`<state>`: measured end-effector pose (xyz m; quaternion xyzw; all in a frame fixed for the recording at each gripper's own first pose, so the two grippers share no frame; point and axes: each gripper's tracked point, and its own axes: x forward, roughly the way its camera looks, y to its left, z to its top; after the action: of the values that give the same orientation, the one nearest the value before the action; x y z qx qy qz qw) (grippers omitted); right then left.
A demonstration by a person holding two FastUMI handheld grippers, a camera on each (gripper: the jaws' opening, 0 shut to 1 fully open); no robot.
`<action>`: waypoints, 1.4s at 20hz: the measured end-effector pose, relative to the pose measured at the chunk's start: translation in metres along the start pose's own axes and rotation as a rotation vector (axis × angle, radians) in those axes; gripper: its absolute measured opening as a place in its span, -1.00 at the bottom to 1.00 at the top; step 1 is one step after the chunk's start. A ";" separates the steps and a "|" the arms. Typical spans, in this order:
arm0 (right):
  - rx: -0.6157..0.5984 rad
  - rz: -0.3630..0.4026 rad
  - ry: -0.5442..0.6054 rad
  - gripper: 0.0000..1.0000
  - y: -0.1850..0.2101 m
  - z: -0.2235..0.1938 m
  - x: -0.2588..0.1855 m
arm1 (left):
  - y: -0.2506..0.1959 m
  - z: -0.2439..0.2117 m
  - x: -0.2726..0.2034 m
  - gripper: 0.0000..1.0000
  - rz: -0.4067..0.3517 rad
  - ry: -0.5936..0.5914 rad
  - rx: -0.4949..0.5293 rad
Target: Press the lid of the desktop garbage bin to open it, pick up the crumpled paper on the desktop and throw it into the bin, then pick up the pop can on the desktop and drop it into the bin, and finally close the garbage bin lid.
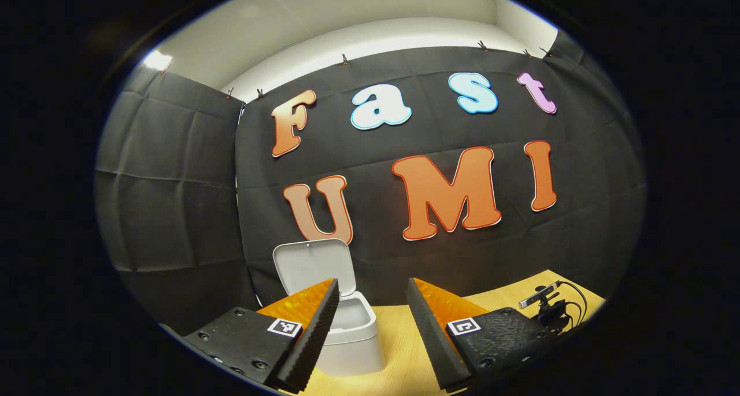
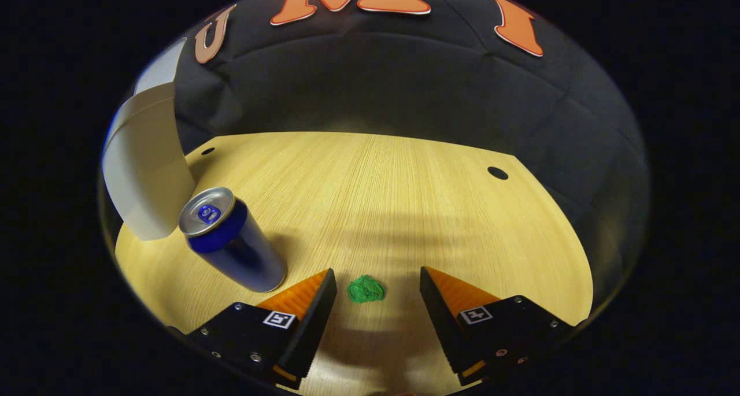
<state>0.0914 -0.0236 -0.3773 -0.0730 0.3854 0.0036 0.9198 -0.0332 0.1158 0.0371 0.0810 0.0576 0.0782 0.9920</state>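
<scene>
My right gripper is spread wide over the table, holding nothing, with the paper lying between its 2 fingers, seemingly untouched. The can stands just left. My left gripper gapes empty too, facing the bin, its lid up.

White bin with lid raised, green crumpled paper on desktop, blue pop can upright beside bin

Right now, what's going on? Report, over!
Both grippers open, empty. Bin lid up. Crumpled paper between right fingers, on table. Can standing nearby.
</scene>
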 end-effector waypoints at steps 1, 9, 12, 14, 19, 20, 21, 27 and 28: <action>-0.001 0.013 0.016 0.69 0.004 -0.005 0.004 | 0.000 -0.002 0.000 0.63 0.001 0.007 0.004; -0.030 0.034 0.056 -0.29 0.014 -0.020 0.008 | 0.000 -0.014 -0.005 0.63 -0.005 0.048 0.025; -0.027 0.046 0.049 -0.46 0.016 -0.019 0.007 | -0.004 -0.016 -0.002 0.53 -0.018 0.054 0.027; -0.022 0.043 0.031 -0.53 0.013 -0.013 0.003 | -0.008 -0.015 -0.001 0.53 -0.028 0.050 0.027; -0.004 0.052 -0.012 -0.64 0.009 0.000 -0.012 | -0.012 -0.014 -0.001 0.53 -0.043 0.043 0.018; 0.001 0.055 -0.026 -0.64 0.008 0.006 -0.018 | -0.012 -0.016 -0.002 0.53 -0.047 0.042 0.013; 0.008 0.054 -0.040 -0.64 0.006 0.012 -0.023 | -0.013 -0.016 -0.001 0.53 -0.050 0.043 0.008; 0.016 0.075 -0.190 -0.65 0.005 0.070 -0.073 | -0.015 -0.020 0.000 0.53 -0.067 0.042 -0.028; 0.015 0.074 -0.226 -0.65 0.003 0.084 -0.082 | -0.014 -0.022 0.001 0.53 -0.068 0.041 -0.035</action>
<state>0.0928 -0.0046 -0.2612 -0.0508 0.2817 0.0430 0.9572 -0.0333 0.1052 0.0132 0.0597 0.0794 0.0473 0.9939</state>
